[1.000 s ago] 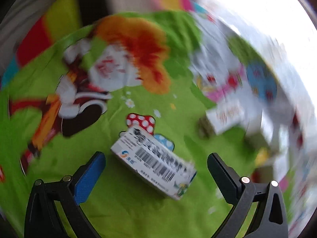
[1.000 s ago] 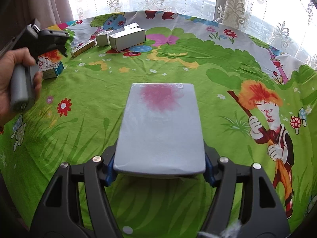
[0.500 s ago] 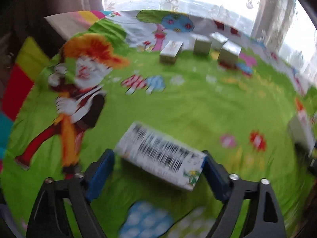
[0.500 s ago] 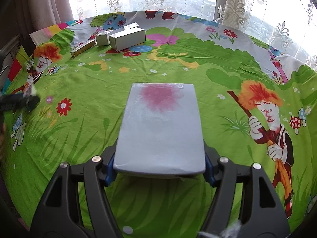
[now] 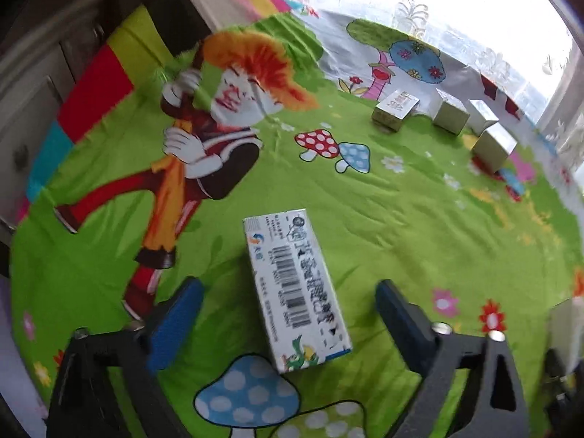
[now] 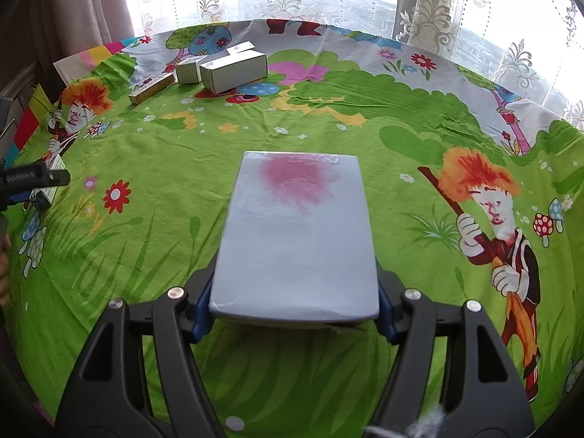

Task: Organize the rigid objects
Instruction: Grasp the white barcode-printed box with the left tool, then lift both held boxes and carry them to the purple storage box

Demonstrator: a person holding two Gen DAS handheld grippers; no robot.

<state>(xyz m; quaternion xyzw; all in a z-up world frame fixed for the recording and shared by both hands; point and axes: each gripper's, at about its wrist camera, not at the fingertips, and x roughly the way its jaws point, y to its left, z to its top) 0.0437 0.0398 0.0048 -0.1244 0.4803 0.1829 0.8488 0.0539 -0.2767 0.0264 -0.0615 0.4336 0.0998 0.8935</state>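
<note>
A: Where is the left hand-held gripper (image 5: 288, 323) at this moment?

B: It hangs tilted down over the tabletop (image 5: 419, 219), which carries a bright green cartoon cloth. The small barcode box (image 5: 297, 288) lies flat on the cloth between the blue pads. Its jaws have just been closing, but a clear gap shows on each side of the box, so the pads do not press it.

A: And the right one?

B: The right hand-held gripper (image 6: 294, 306) is clamped on the near end of a flat pale blue box (image 6: 295, 233) with a pink blotch on top. The blue pads sit against both its sides, and the box juts forward above the cloth.

A: What else lies on the tabletop?

B: At the far edge near the window, a cluster of white boxes (image 6: 233, 69) stands close together, with a slim yellow box (image 6: 151, 88) just beside them. From the right wrist view the left tool shows at the left border, with the barcode box under its tip.
</note>
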